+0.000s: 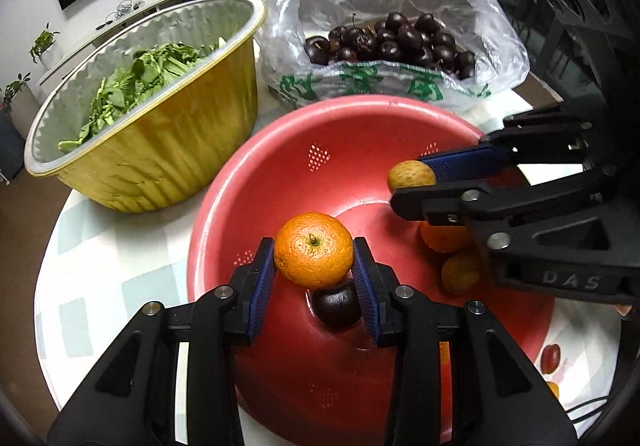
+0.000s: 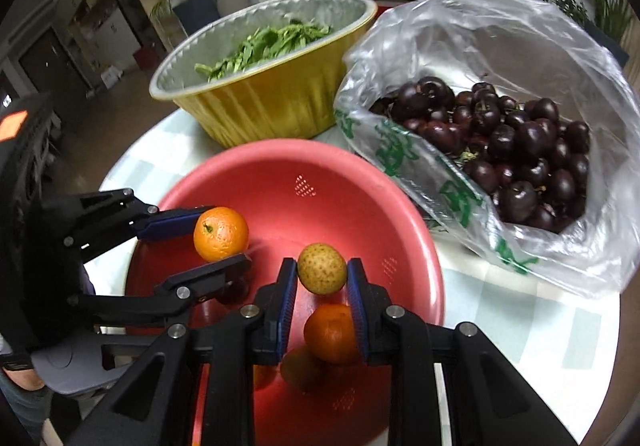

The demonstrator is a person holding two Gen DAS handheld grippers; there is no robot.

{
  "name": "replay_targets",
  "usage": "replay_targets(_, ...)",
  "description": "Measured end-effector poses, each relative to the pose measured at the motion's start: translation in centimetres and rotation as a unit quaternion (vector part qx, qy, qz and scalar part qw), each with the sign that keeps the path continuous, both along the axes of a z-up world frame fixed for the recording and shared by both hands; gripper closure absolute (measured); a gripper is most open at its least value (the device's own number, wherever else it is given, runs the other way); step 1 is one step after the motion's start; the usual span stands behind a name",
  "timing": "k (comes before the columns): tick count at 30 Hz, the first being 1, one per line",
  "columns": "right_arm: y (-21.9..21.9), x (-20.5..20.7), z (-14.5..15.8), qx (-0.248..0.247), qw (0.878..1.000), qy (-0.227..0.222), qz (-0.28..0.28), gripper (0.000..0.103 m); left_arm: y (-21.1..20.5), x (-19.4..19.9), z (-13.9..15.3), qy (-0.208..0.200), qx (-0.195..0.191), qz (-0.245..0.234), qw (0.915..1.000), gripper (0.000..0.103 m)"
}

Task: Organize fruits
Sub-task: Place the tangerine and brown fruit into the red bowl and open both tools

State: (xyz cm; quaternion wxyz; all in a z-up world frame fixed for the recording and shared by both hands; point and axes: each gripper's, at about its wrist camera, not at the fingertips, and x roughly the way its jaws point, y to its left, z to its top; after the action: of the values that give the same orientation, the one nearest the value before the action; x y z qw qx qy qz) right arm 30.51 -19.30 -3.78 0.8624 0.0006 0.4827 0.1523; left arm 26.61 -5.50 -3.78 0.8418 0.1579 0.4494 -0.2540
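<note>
The bench (image 1: 120,286) carries a red colander basin (image 1: 360,117) under both tongs. Beyond the left tongs (image 1: 314,266) stands a gold foil bowl (image 1: 168,149) of greens; beyond the right tongs (image 2: 322,276) sits a plastic bag (image 2: 500,45) of dark cherries (image 2: 520,149). The left tongs are clamped on an orange (image 1: 313,248), held above the basin; a cherry (image 1: 338,304) lies just below it. The right tongs are clamped on a small yellowish fruit (image 2: 321,268), with another orange (image 2: 330,334) in the basin beneath.
</note>
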Motion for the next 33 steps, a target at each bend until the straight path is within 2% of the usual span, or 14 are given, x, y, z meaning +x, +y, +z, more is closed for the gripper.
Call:
replay_targets(7, 1.5, 0.7, -1.0, -0.040, 0.999, -0.006, 0.013, 0.075, -1.1, -0.2, -0.5, -0.003, 0.015, -0.011, 0.9998, 0.066)
replay_targets(10, 1.6, 0.5, -1.0, -0.055, 0.998, -0.008, 0.019, 0.075, -1.3, -0.4, -0.4, -0.008, 0.010, -0.016, 0.9998, 0.050)
replay_targets(13, 2.0, 0.3, -1.2, -0.071, 0.997, -0.011, 0.021, 0.072, -1.6, -0.6, -0.2, -0.019, 0.018, -0.013, 0.9996, 0.045)
replay_targets(20, 1.5, -0.3, -1.1, -0.064, 0.998, -0.015, 0.019, 0.072, -0.9, -1.2, 0.5, -0.021, 0.009, -0.006, 0.9997, 0.040)
replay_targets(25, 0.7, -1.3, 0.2, -0.049, 0.998, -0.028, 0.011, 0.069, 0.0, -2.8, 1.6, -0.032, 0.002, -0.003, 0.9995, 0.035)
replay_targets(30, -0.3, -3.7, 2.4, -0.023, 0.998, -0.053, 0.003, 0.058, 1.6, -5.5, 3.4, -0.048, -0.020, 0.009, 0.9986, 0.026)
replay_targets(33, -1.1, -6.5, 3.8, 0.005, 0.997, -0.073, 0.005, 0.054, 2.5, -7.9, 4.1, -0.052, -0.032, 0.009, 0.9981, 0.025)
